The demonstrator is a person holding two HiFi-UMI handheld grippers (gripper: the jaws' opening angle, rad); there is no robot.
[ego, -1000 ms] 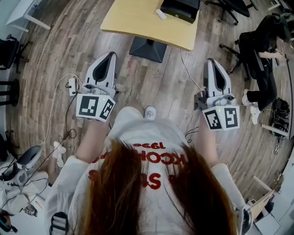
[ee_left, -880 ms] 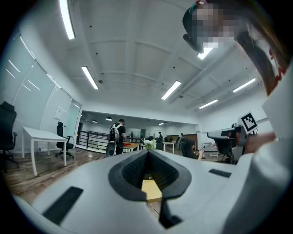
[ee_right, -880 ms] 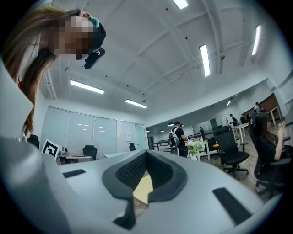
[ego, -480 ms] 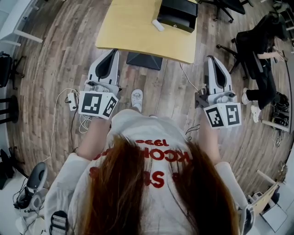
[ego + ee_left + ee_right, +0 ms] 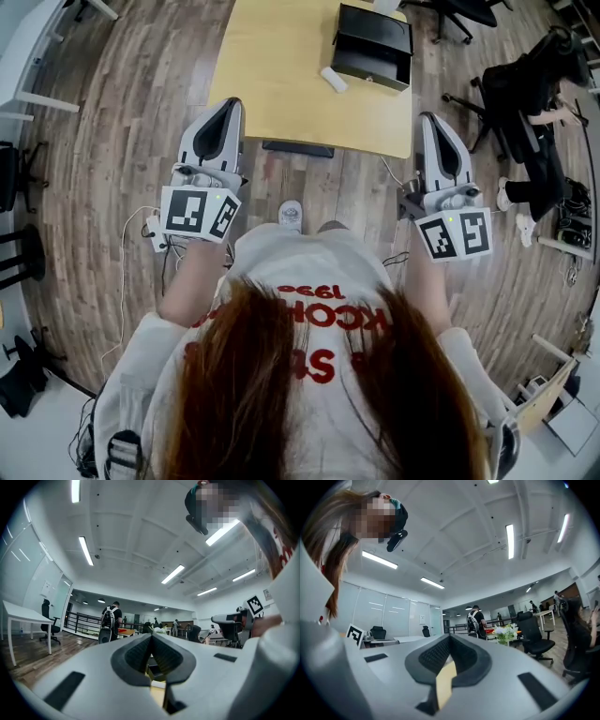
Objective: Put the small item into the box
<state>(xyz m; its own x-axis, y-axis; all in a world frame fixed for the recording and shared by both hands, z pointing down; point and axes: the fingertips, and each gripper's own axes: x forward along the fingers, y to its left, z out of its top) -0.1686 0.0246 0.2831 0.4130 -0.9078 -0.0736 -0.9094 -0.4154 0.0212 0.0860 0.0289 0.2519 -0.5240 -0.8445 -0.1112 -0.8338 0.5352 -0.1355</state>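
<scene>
On the light wooden table [image 5: 281,66], at its far right, stands a black open box [image 5: 373,45]. Just in front of it lies the small white item [image 5: 334,79]. My left gripper [image 5: 228,105] hovers at the table's near left edge, shut, with nothing in it. My right gripper [image 5: 433,120] hangs over the floor just off the near right corner, also shut and empty. In the left gripper view the left gripper [image 5: 151,637] points level across the room with its jaws meeting. The right gripper [image 5: 450,639] looks the same in the right gripper view. Both stay well short of the item.
The table's dark base plate [image 5: 298,148] sits on the wood floor beneath it. Black office chairs and a seated person in black [image 5: 536,112] are at the right. Cables and a power strip [image 5: 155,234] lie at the left. Other people and desks stand far off.
The table with its box and item has come nearer and lower in the head view. Both grippers stay shut and now reach the table's near edge.
</scene>
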